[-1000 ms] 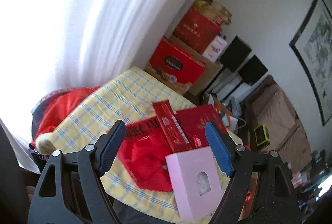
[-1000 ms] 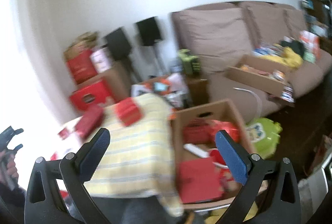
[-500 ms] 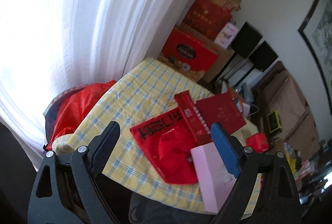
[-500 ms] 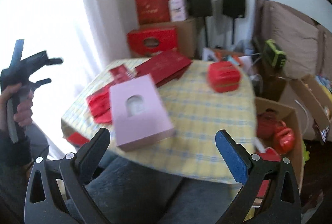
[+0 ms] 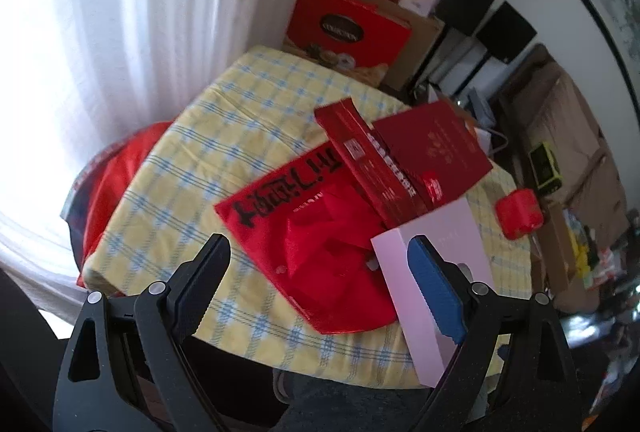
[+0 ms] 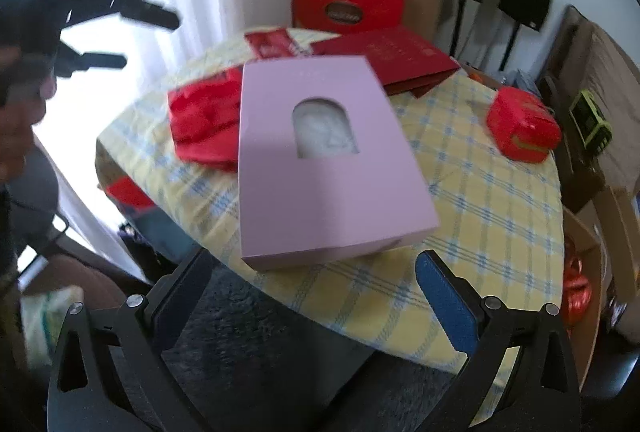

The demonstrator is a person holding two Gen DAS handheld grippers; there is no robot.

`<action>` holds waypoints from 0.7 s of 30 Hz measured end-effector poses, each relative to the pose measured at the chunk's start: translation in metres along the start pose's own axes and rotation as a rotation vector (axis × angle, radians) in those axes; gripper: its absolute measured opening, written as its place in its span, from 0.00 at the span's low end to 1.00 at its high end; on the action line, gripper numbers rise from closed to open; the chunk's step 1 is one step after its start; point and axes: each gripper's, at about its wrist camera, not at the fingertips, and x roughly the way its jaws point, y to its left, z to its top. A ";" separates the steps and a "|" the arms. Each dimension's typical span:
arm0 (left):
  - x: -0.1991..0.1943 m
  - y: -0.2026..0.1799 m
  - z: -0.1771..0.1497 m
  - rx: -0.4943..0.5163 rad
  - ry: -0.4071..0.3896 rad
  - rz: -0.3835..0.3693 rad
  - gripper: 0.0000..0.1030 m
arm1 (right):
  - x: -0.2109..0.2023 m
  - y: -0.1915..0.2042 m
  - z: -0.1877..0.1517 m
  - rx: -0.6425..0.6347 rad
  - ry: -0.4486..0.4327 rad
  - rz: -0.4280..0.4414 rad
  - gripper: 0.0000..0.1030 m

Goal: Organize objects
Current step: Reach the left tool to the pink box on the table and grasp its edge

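Checked tablecloth (image 6: 480, 200) nearer – pink box (image 6: 320, 160) now before right gripper (image 6: 316, 284).

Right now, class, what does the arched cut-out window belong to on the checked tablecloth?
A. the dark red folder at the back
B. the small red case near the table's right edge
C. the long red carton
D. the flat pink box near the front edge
D: in the right wrist view the arched window sits in the top face of the pink box, which lies flat near the table's front edge.

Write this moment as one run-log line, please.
left gripper: open, empty | right gripper: open, empty | flat pink cardboard box: on yellow checked tablecloth, untouched
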 end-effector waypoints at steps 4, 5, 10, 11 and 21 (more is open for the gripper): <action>0.014 -0.005 -0.001 0.020 0.018 -0.013 0.87 | 0.017 -0.001 -0.001 -0.040 0.008 -0.032 0.99; 0.017 -0.006 0.000 0.020 0.015 -0.014 0.87 | 0.021 -0.002 -0.002 -0.050 0.004 -0.031 0.99; 0.028 -0.007 0.004 0.011 -0.017 -0.021 0.87 | 0.028 -0.010 -0.001 -0.052 -0.052 0.016 0.99; 0.030 -0.007 0.005 0.008 -0.023 -0.023 0.87 | 0.031 -0.011 -0.001 -0.052 -0.047 0.038 0.99; 0.076 -0.043 0.033 0.208 0.063 -0.082 0.79 | 0.046 -0.022 -0.002 -0.021 -0.049 0.089 0.99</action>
